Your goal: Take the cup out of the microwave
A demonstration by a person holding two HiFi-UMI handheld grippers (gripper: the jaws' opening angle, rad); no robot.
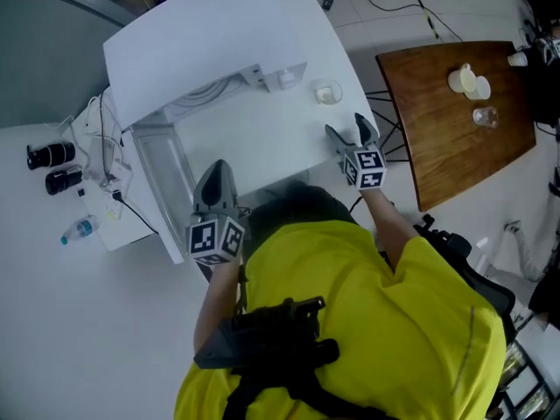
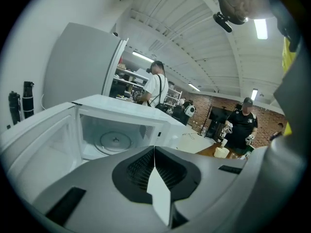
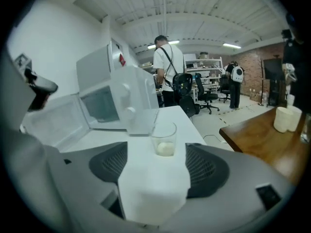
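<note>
Looking along the right tongs (image 3: pixel 156 170), we find the cup (image 3: pixel 164 139) standing on the white desk (image 3: pixel 187 120), outside the microwave (image 3: pixel 127 106) and just in front of its control-panel end. It is a small tumbler of clear glass, plain-walled and slightly wider at the rim than at the base, with something pale and whitish low in the bottom. It stands upright, its long axis vertical, mouth up and base flat on the desk. In the head view it sits near the front right corner of the microwave, a little beyond the tips of the right tongs and apart from them.

The right tongs are released. Their two pads stand wide with only the desk surface between them, and the cup lines up with the gap but lies past the tips, untouched. The left tongs (image 2: pixel 154 152) are clenched, pads pressed together on nothing. They point at the open microwave, where the door (image 2: pixel 34 144) swings out to the left and the glass turntable (image 2: pixel 115 141) shows in the cavity.

As for writing, we see a small red label (image 3: pixel 121 60) on the white panel behind the microwave, too small to read. Each pair of tongs carries a marker cube (image 1: pixel 216 239) with black-and-white square patterns rather than letters.

To the right, a second, wooden desk (image 1: pixel 455 147) holds pale cups (image 1: pixel 468 81) and a clear glass (image 1: pixel 484 116).
</note>
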